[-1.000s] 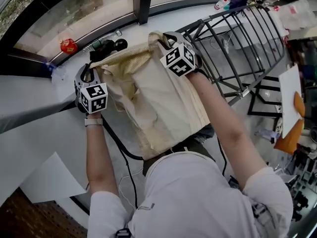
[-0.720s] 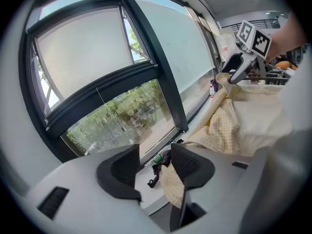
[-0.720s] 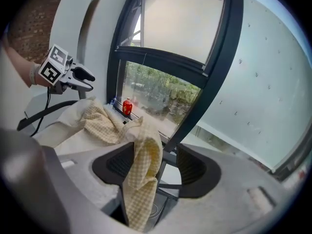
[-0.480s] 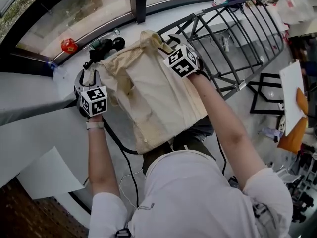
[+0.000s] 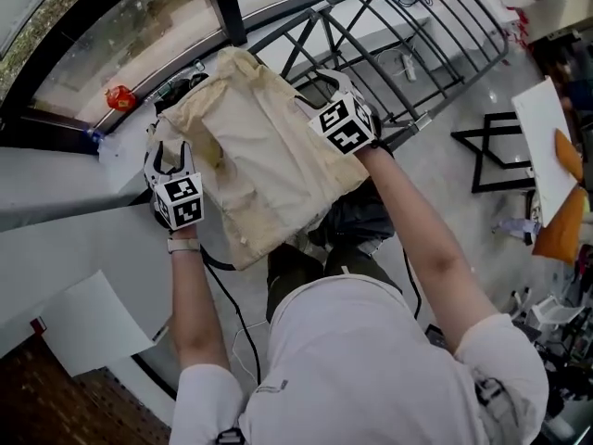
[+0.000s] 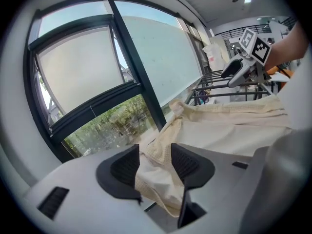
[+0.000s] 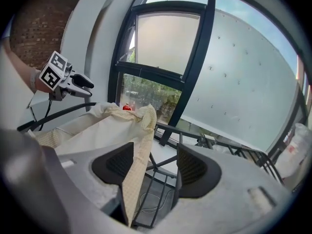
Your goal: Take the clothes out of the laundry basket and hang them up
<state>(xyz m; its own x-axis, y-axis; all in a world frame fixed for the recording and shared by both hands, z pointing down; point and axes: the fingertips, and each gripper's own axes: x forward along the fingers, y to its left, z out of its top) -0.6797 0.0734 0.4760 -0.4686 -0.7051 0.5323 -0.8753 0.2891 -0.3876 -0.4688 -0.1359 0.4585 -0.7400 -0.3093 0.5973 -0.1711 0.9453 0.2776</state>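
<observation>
Cream garment (image 5: pixel 269 151) stretched between two hand-held grippers at a single dark drying rack (image 7: pixel 169 129) by the window.

One garment, two grippers, one rack: the cloth fills the upper middle of the head view, overlapping the rack's left end. The left gripper (image 5: pixel 172 158), at the cloth's left edge, has just been opening its jaws, which now stand apart with a bunched fold lying between the pads. The right gripper (image 5: pixel 320 86), at the cloth's upper right corner, has also just been opening and stands wide, a hem hanging along its left pad with daylight beside it. One red object (image 5: pixel 119 97) sits outside, upper left.
</observation>
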